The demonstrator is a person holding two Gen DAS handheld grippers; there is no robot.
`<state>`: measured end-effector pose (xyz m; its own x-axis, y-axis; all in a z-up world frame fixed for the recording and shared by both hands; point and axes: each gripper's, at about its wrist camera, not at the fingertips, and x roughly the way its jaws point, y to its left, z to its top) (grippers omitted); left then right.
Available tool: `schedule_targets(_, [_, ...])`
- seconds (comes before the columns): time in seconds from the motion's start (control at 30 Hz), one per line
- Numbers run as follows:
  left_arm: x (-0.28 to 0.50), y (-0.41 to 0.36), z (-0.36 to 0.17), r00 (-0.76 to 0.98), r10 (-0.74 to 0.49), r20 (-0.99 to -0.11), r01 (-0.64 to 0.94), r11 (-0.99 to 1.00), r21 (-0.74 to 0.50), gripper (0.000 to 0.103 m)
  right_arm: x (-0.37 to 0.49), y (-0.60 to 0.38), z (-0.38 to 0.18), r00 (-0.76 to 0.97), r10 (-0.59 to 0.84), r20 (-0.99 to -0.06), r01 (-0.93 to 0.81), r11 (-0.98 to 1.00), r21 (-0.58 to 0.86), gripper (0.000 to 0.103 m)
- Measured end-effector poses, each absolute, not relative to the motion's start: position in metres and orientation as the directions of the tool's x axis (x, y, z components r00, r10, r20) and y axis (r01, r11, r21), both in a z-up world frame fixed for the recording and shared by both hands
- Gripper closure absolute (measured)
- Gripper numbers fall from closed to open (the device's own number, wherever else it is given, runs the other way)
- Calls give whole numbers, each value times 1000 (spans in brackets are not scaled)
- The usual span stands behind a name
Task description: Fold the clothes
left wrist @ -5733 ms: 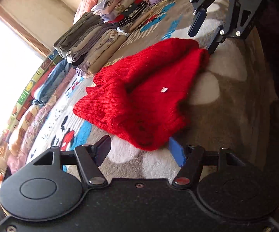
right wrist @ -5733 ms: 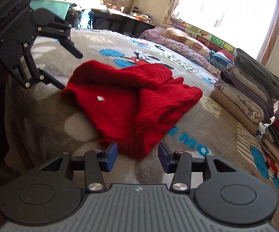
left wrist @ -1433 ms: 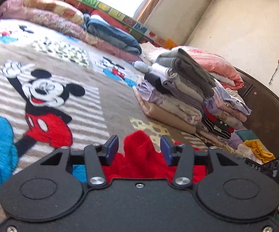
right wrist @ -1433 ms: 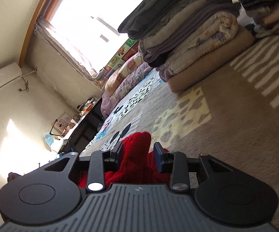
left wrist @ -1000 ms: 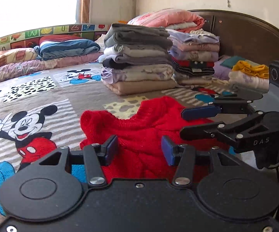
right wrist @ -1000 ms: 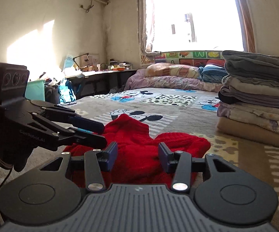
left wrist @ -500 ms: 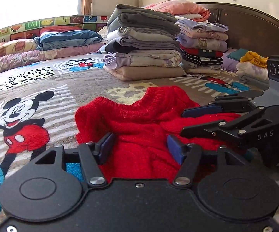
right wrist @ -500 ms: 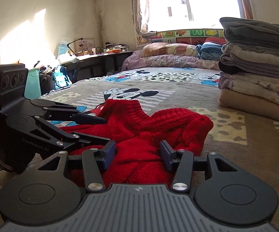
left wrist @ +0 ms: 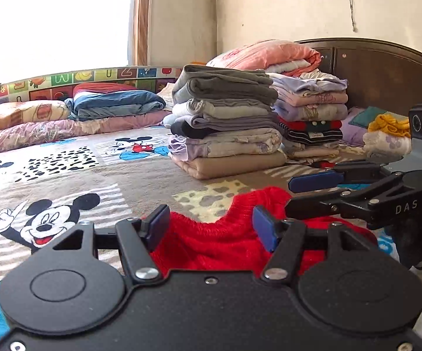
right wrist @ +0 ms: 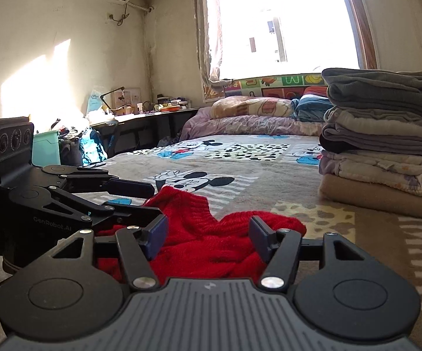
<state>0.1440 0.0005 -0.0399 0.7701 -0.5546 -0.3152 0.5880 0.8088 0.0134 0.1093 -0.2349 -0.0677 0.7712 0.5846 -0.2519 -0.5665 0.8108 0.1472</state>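
Left gripper [left wrist: 211, 226] jaws part-open, gripping nothing. Right gripper [right wrist: 208, 235] jaws opening, pads clear of cloth. One red knit sweater [left wrist: 225, 239], rumpled, ribbed edge raised, lies on the cartoon-print bed [left wrist: 64, 181] below both. Two folded stacks [left wrist: 225, 122] beyond.

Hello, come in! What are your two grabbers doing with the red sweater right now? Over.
Left gripper open, fingers off the wool. Right gripper opening, nothing pinched. Red sweater lies bunched on the blanket. Folded pile beyond, clear of us.

Both grippers black w/ blue pads, silver screws. Right gripper [left wrist: 313, 193] marked "DAS"; left gripper [right wrist: 140, 199] marked "GenRobot.AI".
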Motion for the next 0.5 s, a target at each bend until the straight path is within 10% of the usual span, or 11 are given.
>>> schedule_targets(0.5, [180,12,-78,702,-547,-456,510,833,-214,40,177,-252,-113,674,649,-354,-509,754,415,37])
